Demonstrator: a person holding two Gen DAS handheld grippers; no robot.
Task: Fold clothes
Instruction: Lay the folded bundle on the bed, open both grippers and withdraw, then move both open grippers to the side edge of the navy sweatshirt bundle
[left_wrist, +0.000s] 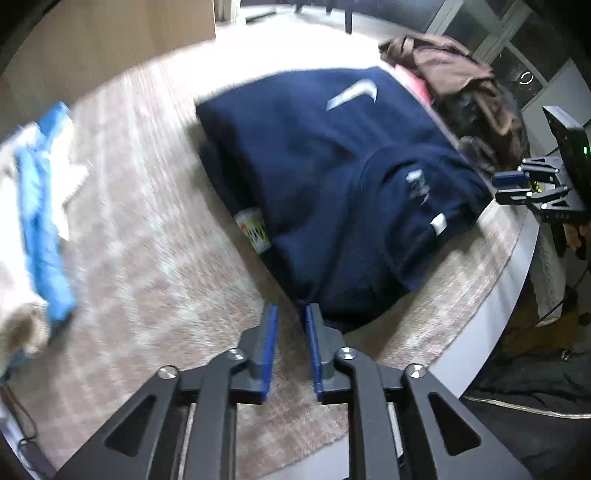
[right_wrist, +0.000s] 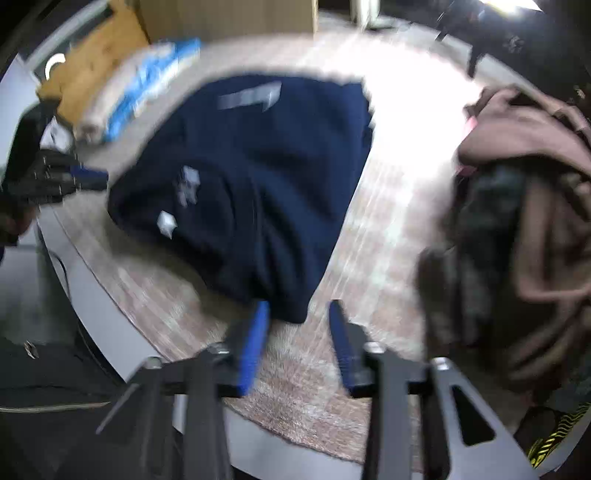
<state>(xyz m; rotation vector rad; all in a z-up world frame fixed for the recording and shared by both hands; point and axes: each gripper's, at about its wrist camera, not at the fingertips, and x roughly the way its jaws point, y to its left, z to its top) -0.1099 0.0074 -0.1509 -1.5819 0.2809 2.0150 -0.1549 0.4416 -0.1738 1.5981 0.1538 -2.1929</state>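
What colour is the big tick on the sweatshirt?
White, on the navy sweatshirt; the swoosh logo shows best in the left wrist view.

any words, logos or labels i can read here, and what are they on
No legible words in either view.
White swoosh logo, no lettering: on the navy sweatshirt, upper chest.
Pale print on its folded part: too blurred to read.
Small white tag near that print: no text visible.
Colourful printed carton poking from under the sweatshirt: print too small to read.

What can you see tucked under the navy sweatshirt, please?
A small printed white packet pokes out from under the left edge of the navy sweatshirt. The rest of it, and anything else beneath, is covered.
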